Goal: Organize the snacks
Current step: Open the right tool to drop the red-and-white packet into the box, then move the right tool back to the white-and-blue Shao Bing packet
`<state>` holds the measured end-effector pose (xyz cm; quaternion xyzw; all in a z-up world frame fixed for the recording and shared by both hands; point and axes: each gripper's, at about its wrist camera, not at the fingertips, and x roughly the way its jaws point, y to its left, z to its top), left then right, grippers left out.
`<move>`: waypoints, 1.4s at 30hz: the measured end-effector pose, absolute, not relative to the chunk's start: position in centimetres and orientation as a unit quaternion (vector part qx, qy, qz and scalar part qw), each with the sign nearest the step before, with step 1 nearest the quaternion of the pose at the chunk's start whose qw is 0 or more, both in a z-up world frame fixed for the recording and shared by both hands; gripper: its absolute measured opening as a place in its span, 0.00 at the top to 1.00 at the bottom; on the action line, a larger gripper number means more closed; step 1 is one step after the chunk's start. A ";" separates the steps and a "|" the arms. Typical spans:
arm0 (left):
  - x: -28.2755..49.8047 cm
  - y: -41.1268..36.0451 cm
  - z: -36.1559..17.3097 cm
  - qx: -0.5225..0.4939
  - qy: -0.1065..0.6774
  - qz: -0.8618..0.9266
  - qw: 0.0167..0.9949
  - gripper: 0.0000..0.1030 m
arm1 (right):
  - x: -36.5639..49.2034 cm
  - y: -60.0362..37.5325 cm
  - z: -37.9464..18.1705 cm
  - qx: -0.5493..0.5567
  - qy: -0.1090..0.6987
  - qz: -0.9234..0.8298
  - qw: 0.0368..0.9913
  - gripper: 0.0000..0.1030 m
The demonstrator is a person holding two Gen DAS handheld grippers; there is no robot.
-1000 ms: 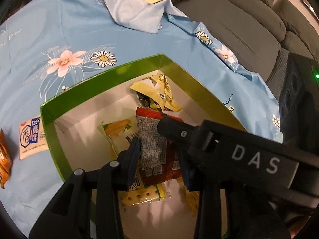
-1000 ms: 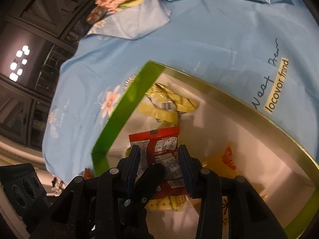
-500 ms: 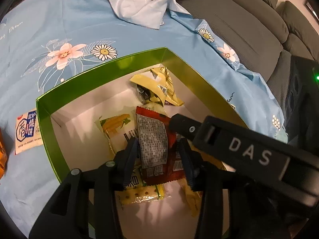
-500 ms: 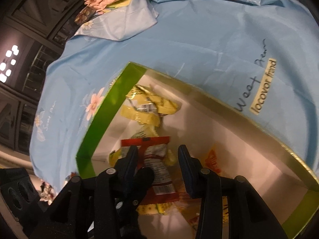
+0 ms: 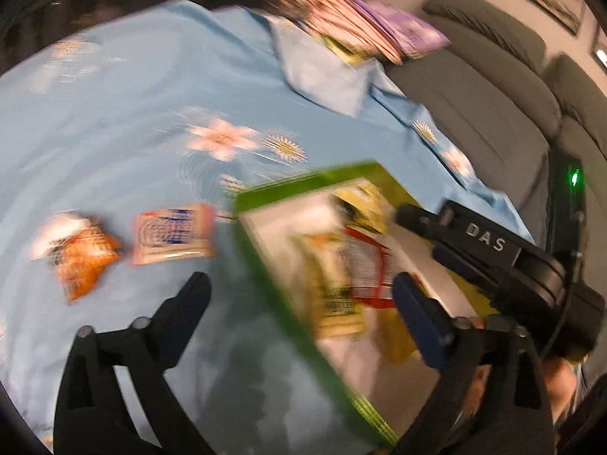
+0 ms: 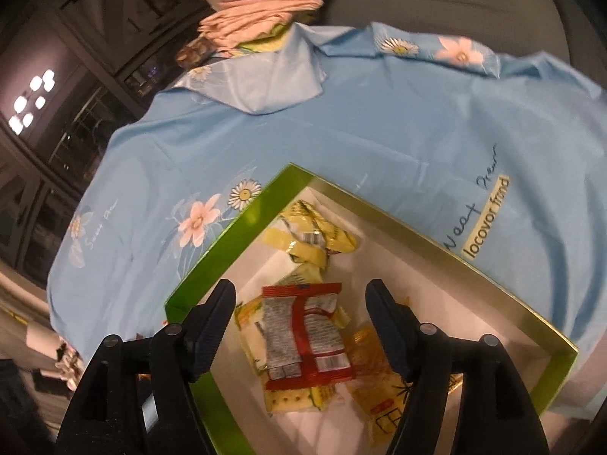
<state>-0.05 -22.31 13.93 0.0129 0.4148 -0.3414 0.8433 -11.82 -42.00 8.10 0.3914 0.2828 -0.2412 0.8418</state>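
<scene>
A green box (image 6: pixel 235 235) with a white inside stands on the blue cloth. In it a red snack packet (image 6: pixel 303 337) lies flat on several yellow packets (image 6: pixel 311 235). My right gripper (image 6: pixel 301 299) hovers above the red packet with its jaws opening and nothing pressed between the pads. The left wrist view is blurred. There my left gripper (image 5: pixel 301 292) spreads wide, jaws opening, over the box's left rim (image 5: pixel 273 295), holding nothing. An orange packet (image 5: pixel 79 254) and a pink-and-blue packet (image 5: pixel 170 235) lie on the cloth left of the box. The right gripper's black body (image 5: pixel 485 242) reaches in over the box.
The blue floral cloth (image 6: pixel 379 121) covers the whole work surface. A stack of folded pink and purple fabric (image 6: pixel 265 11) sits at its far edge. A grey sofa (image 5: pixel 493 87) runs along the right, with a black device showing a green light (image 5: pixel 574 178).
Both grippers opened and let go of the red packet, which now lies in the box. The left gripper swung left and up, bringing the two packets on the cloth into view. The right gripper rose.
</scene>
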 end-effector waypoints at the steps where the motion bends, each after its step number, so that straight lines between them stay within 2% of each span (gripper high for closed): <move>1: 0.1 -20.2 14.6 0.006 0.410 -0.319 0.855 0.01 | -11.7 -41.6 8.4 0.387 0.282 -0.233 0.846 0.26; 7: 1.0 -10.9 14.6 0.030 0.413 -0.188 0.890 0.01 | -10.8 -38.5 10.2 0.361 0.275 -0.192 0.870 0.21; 13: 3.2 -1.8 10.4 -0.073 0.478 -0.099 0.870 0.02 | -8.2 -33.4 11.8 0.309 0.288 -0.125 0.898 0.21; 15: 3.6 -0.7 10.4 -0.076 0.464 -0.081 0.879 0.01 | -6.6 -31.0 11.8 0.274 0.310 -0.114 0.903 0.21; 21: 4.8 -0.1 9.6 -0.090 0.486 -0.075 0.866 0.01 | -0.7 -26.7 9.3 0.238 0.384 -0.075 0.889 0.21; 29: 5.4 -0.2 9.0 -0.097 0.499 -0.081 0.857 0.01 | 8.2 -25.7 4.7 0.186 0.475 -0.131 0.850 0.20; 34: 5.3 -1.0 8.6 -0.090 0.509 -0.099 0.850 0.01 | 10.1 -26.3 3.2 0.174 0.480 -0.149 0.847 0.20; 38: 5.4 -1.5 8.2 -0.076 0.511 -0.089 0.852 0.01 | 10.9 -26.0 2.5 0.125 0.482 -0.159 0.852 0.20; 42: 5.4 -1.7 7.9 -0.077 0.518 -0.096 0.847 0.01 | 10.8 -26.6 2.0 0.139 0.476 -0.146 0.856 0.17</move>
